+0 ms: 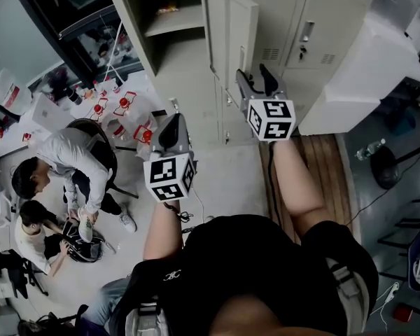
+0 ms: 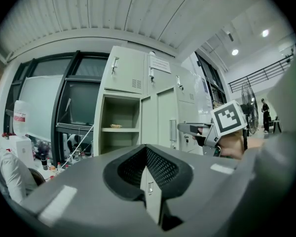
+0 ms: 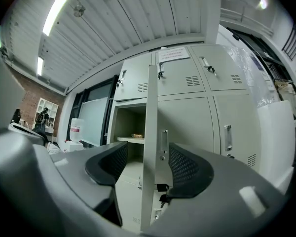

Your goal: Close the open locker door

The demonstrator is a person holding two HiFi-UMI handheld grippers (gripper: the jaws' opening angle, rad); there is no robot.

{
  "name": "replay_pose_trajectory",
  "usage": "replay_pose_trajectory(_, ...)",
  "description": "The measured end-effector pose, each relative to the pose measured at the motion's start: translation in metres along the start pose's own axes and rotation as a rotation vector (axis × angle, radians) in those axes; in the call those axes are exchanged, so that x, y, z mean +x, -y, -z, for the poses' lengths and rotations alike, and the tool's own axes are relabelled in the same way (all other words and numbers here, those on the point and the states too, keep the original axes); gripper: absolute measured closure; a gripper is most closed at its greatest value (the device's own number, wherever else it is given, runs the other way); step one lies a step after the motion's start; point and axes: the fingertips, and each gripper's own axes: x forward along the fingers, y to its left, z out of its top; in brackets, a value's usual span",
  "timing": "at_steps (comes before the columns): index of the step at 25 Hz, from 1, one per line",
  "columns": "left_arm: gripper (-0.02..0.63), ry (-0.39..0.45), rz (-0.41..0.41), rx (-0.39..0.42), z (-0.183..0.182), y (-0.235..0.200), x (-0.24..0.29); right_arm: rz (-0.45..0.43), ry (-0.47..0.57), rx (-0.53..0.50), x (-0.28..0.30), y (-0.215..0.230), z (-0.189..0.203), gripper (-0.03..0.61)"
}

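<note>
Head view: steep look down from overhead, lockers [image 1: 322, 26] ahead. Gripper views: level, facing lockers; right nearer, door [image 3: 150, 132] edge-on. All share open compartment [image 2: 119, 117].

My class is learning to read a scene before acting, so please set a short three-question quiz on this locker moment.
1. True or false: the right gripper's jaws stand apart, with no pad pressing on anything.
2. What lies on the locker shelf? A: a small item. B: a large bottle. C: nothing.
3. Fill in: in the right gripper view, the open locker door shows ___-on between the jaws.
Key: 1 true; 2 A; 3 edge.
</note>
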Motion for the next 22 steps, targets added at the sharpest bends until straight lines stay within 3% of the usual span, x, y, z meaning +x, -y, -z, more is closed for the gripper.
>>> replay_pose_trajectory(6, 0.614, -0.014, -0.027, 0.003, 0.005, -0.006, 0.005, -0.004, -0.052, -0.003, 0.021, 0.008, 0.017, 0.337)
replay_pose_trajectory(9, 0.614, -0.018, -0.042, 0.003, 0.007, -0.011, 0.005, 0.0, -0.05, 0.006, 0.023, 0.008, 0.019, 0.482)
replay_pose_trajectory(22, 0.614, -0.035, -0.097, -0.009, 0.016, -0.012, -0.009, -0.088, -0.071, 0.031, 0.022, -0.015, 0.018, 0.479)
